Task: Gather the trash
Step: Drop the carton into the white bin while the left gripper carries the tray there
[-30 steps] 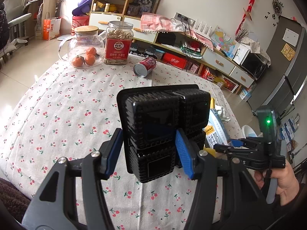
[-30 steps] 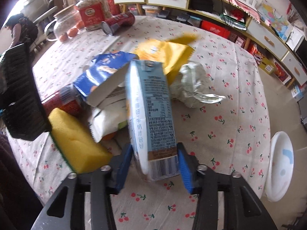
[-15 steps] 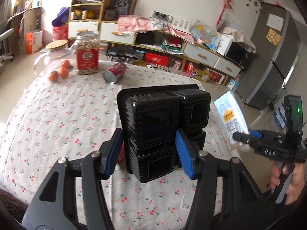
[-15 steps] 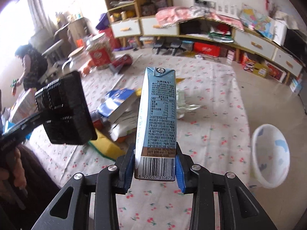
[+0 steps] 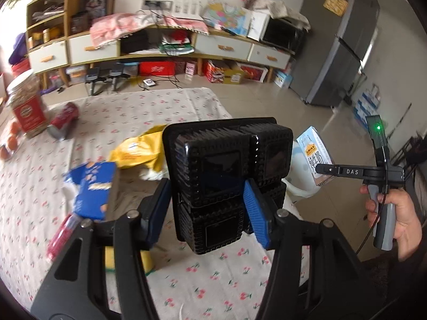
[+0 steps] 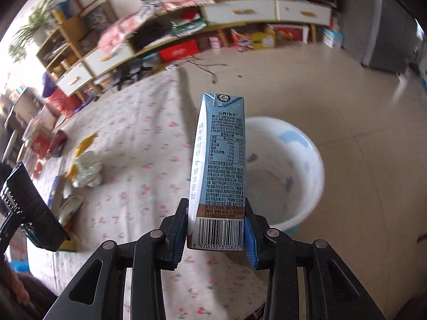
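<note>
the right tongs (image 6: 216, 233) pinched a milk carton (image 6: 220, 170) — white basin (image 6: 299, 176) at three o'clock; the left tongs (image 5: 208, 208) gripped a black tray (image 5: 229, 176).

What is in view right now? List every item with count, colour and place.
milk carton: 1, pale blue, upright in the right gripper, in front of the basin
basin: 1, white with blue marks, on the floor beside the table
black tray: 1, black, held in the left gripper
yellow bag: 1, yellow, on the tablecloth
blue packet: 1, blue, on the tablecloth
crumpled wrapper: 1, whitish, on the tablecloth
red can: 1, red, lying near the jar
jar: 1, clear with red label, far left table edge
sponge: 1, yellow, under the left gripper
left gripper: shut on the tray
right gripper: shut on the carton
hand: 1, on the right gripper's handle
</note>
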Action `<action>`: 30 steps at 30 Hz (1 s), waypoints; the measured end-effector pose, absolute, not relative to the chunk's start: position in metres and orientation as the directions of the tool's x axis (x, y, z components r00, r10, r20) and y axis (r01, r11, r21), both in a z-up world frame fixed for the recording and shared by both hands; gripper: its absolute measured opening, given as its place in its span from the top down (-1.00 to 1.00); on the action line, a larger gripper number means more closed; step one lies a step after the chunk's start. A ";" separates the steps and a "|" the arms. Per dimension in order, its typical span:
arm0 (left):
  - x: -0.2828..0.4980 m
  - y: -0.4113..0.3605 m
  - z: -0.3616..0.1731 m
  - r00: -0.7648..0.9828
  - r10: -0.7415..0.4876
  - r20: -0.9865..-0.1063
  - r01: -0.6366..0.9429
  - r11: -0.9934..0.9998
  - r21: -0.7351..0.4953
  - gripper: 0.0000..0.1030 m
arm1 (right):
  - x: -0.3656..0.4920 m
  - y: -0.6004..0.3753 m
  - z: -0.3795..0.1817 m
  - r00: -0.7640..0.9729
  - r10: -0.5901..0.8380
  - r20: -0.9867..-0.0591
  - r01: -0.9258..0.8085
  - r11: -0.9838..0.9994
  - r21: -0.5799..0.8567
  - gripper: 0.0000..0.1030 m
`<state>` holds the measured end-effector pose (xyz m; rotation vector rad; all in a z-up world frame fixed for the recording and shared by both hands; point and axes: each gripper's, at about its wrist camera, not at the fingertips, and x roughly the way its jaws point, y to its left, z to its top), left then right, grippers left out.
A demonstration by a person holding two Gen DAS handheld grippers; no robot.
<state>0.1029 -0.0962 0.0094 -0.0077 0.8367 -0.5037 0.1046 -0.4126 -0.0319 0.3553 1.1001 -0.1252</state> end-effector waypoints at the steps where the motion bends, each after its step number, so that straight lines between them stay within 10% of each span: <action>1: 0.109 -0.109 0.008 0.548 -0.435 -0.715 0.439 0.877 -0.197 -0.11 | 0.107 -0.420 -0.036 0.451 0.081 -0.889 0.285 0.931 0.229 0.27; 8: 0.135 -0.179 -0.004 0.475 -0.469 -0.745 0.540 0.823 -0.174 -0.11 | 0.113 -0.459 -0.066 0.438 0.091 -0.894 0.383 0.881 0.277 0.24; 12: 0.147 -0.212 -0.010 0.467 -0.461 -0.755 0.576 0.806 -0.137 -0.11 | 0.101 -0.481 -0.068 0.456 0.071 -0.887 0.450 0.841 0.299 -0.25; 30: 0.152 -0.312 -0.036 0.421 -0.450 -0.787 0.658 0.749 -0.077 -0.15 | 0.011 -0.541 -0.048 0.468 -0.085 -0.880 0.637 0.723 0.269 -0.37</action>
